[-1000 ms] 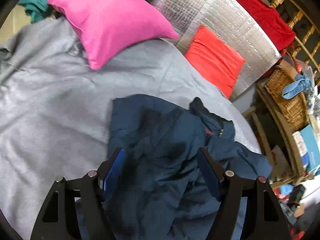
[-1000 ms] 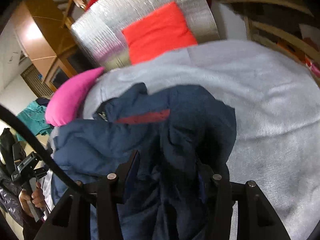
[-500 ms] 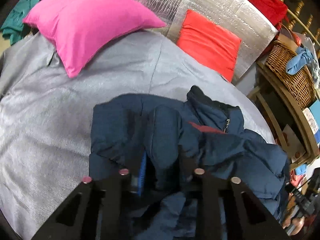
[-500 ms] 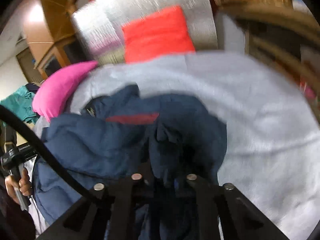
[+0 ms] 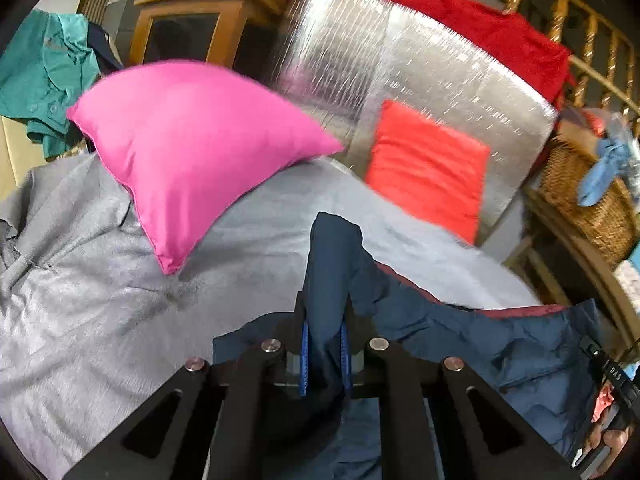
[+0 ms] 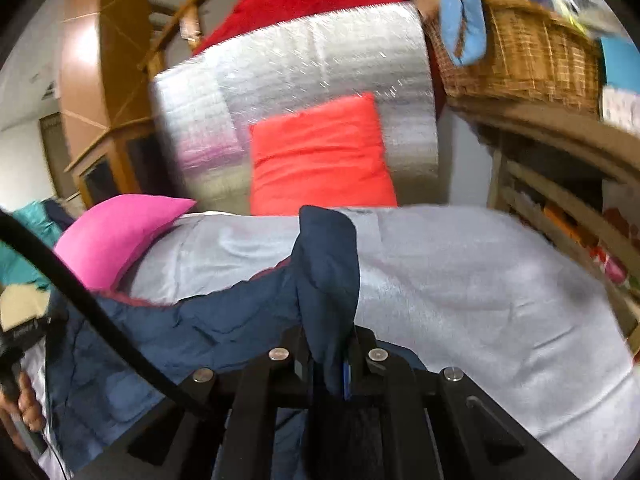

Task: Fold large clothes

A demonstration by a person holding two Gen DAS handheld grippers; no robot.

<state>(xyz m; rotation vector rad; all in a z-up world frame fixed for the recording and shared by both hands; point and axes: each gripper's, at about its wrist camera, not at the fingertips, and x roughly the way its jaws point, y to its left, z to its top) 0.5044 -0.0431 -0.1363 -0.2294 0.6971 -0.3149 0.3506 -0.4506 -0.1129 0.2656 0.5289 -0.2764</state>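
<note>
Left gripper (image 5: pixel 325 354) and right gripper (image 6: pixel 329 364), jaws clamped on navy jacket (image 5: pixel 480 344), stretched between them above grey bedspread (image 5: pixel 80 300); pink pillow (image 5: pixel 192 148) beyond jacket

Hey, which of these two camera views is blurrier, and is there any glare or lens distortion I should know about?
The right wrist view is blurrier: wicker basket and orange cushion smear. The left wrist view is sharper on the pink pillow, with glare on the silver panel. Both show fisheye bending and dark corners.
</note>
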